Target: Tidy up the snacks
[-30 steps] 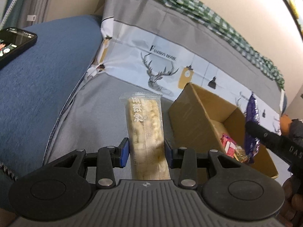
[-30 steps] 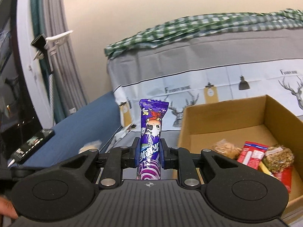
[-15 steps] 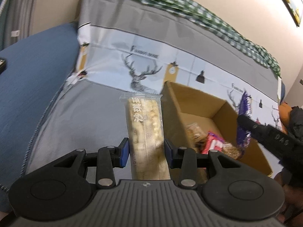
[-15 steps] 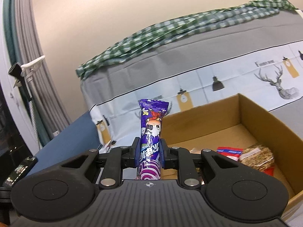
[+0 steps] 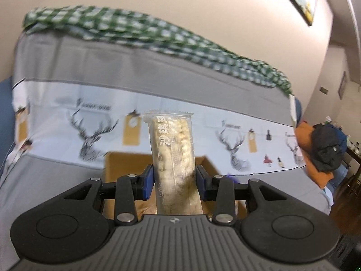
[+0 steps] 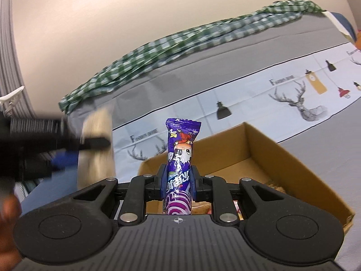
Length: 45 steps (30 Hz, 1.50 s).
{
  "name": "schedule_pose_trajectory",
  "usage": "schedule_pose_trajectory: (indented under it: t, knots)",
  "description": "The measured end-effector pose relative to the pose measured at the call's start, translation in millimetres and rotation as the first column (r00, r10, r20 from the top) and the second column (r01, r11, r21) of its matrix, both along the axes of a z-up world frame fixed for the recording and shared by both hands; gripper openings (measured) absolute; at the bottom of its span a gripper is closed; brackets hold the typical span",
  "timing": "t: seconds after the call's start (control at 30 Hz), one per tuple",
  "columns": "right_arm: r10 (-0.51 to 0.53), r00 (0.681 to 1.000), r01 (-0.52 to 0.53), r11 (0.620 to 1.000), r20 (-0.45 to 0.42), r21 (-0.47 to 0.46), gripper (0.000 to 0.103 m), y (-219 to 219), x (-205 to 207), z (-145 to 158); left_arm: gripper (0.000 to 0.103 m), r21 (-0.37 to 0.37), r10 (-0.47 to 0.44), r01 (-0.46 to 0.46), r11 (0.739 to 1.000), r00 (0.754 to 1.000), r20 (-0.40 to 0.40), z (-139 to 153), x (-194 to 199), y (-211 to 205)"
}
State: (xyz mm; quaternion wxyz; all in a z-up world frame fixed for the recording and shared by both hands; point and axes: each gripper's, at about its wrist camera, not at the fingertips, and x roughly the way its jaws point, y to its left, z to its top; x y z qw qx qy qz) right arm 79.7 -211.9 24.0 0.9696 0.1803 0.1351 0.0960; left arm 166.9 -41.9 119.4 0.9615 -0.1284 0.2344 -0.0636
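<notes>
The open brown corrugated cardboard box [image 6: 266,158] sat on a grey sheet with a pale printed band of sketched deer heads, bottles and lamps [image 5: 94,135]. Behind the box, along the top of the grey backing, a rumpled green-and-white checked cloth [image 6: 180,43] lay in a long ridge against the plain cream wall. Far to the right of the box in the left wrist view, a heap of dark clothing [image 5: 327,144] rested on something orange.

The left gripper [image 5: 174,178] was clamped on a long clear-plastic packet of pale, knobbly puffed-grain cake with white characters down its side [image 5: 172,153]. Its blue pads pressed both long edges, and the packet stood upright in front of the box's near left corner, hiding part of the opening. In the right wrist view the same gripper and packet appeared as a dark and beige blur [image 6: 97,149] left of the box, so nothing finer could be told there.

The right gripper [image 6: 178,180] was closed tight on a glossy purple foil candy stick with a cartoon face and swirl print [image 6: 181,155], crimped at the top and held upright over the box's near edge. Inside the box, low behind the black fingers, a few wrapped snacks [image 6: 274,184] showed only as red and tan slivers. A blurred hand [image 6: 9,212] sat at the left edge.
</notes>
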Motion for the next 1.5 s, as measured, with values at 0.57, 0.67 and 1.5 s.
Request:
schedule_pose_trajectory:
  t: [0.57,0.67,1.5]
  knots:
    - [-0.071,0.996,0.065,0.991,-0.051,-0.117,0.089,-8.0,-13.2,-0.5,0.098,0.123,0.048,-0.042,0.991,0.998,-0.043,-69.8,-102.6,6.7]
    - [-0.071,0.996,0.063,0.984,-0.046,-0.165,0.102,-6.5,-24.9,3.7,0.103,0.137,0.085,-0.077,0.988,0.995,-0.057,-86.0,-121.2,5.4]
    - [-0.093,0.979,0.012,0.914,-0.180,-0.407,0.102,11.0,-77.3,-38.4,0.103,0.071,0.174,-0.165,0.984,0.973,-0.151,-115.7,-136.4,22.0]
